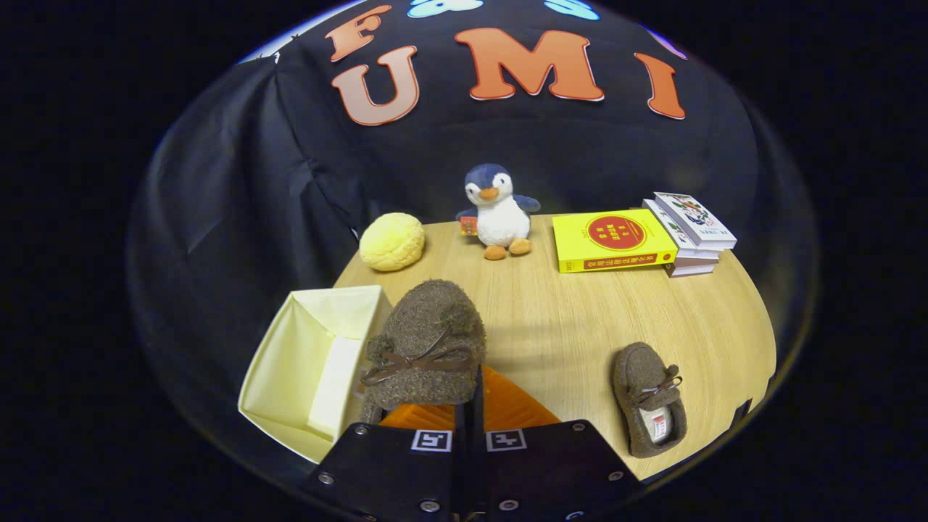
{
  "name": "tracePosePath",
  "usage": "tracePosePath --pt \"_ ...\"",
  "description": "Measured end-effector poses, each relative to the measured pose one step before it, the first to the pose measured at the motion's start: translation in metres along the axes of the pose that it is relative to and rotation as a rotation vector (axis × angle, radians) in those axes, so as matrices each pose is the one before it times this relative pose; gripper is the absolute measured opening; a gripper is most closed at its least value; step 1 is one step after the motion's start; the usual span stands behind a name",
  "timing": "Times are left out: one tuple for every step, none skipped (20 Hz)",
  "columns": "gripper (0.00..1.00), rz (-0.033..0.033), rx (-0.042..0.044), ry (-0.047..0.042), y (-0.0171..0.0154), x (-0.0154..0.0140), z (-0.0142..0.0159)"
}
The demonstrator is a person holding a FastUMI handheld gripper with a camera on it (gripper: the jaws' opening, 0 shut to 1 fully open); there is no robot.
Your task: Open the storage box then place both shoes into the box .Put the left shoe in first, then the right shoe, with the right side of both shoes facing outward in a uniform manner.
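My gripper point(473, 391) is shut on a brown fuzzy shoe point(428, 341) with a bow lace, pinching its rear edge. The shoe hangs toe-forward above the table, right beside the open cream storage box point(290, 362), overlapping the box's right wall. The box's inside looks bare, with one flap folded down inside. The second brown shoe point(647, 399) lies on the wooden table point(565, 319) to the right of my fingers, its opening toward me and toe pointing away.
At the back of the table stand a yellow round plush bun point(392, 242), a penguin toy point(497, 212), a yellow book point(612, 241) and a stack of books point(692, 232). Black cloth walls surround the table.
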State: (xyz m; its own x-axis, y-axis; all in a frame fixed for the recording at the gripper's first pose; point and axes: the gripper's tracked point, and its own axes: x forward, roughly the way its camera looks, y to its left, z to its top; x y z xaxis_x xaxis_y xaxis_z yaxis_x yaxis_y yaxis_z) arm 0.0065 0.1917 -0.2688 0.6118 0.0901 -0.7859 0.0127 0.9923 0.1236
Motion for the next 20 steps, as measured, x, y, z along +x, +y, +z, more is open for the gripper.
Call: tracePosePath --pt "0.03 0.00568 -0.00561 -0.00048 0.01411 -0.00312 0.00687" --pt "0.03 0.00862 -0.00840 0.00005 0.01499 -0.00119 0.00578" --pt "0.03 0.01251 -0.00945 0.00598 0.01544 0.00055 0.00460" --pt "0.03 0.01844 -0.00387 0.00940 0.01672 0.00179 0.00180" --pt "0.03 0.01907 -0.00686 0.01898 0.01654 0.00447 -0.00047" --pt "0.03 0.01650 -0.00777 0.01639 0.01460 0.00555 -0.00095" --pt "0.03 0.00873 -0.01008 0.01652 0.01316 0.00703 -0.00200" --pt "0.03 0.00684 -0.01221 0.02036 0.01215 0.00767 -0.00365" --pt "0.03 0.00309 -0.00565 0.02295 0.01151 0.00987 -0.00396" --pt "0.03 0.00473 -0.00248 0.03217 0.01057 0.01079 -0.00703" --pt "0.03 0.00043 0.00085 0.03251 0.00802 0.01053 -0.00675" --pt "0.03 0.00144 0.00188 0.03015 0.00815 0.00982 -0.00546" --pt "0.03 -0.00283 0.00033 0.01818 0.00657 0.01046 -0.00283" --pt "0.03 -0.00390 -0.00388 0.01458 0.00261 0.01060 -0.00351" --pt "0.03 -0.01192 -0.00792 0.01308 0.00149 0.00910 -0.00067" --pt "0.03 -0.01370 -0.00586 0.01389 0.00356 0.00703 -0.00259" --pt "0.03 -0.01533 -0.00096 0.01945 0.00137 0.00745 -0.00244" --pt "0.03 -0.00918 0.00558 0.01729 0.00364 0.00866 -0.00330" --pt "0.03 -0.00450 0.01060 0.02068 0.00278 0.00778 -0.00178" --pt "0.03 0.00057 0.01131 0.01784 0.00279 0.00638 -0.00310"
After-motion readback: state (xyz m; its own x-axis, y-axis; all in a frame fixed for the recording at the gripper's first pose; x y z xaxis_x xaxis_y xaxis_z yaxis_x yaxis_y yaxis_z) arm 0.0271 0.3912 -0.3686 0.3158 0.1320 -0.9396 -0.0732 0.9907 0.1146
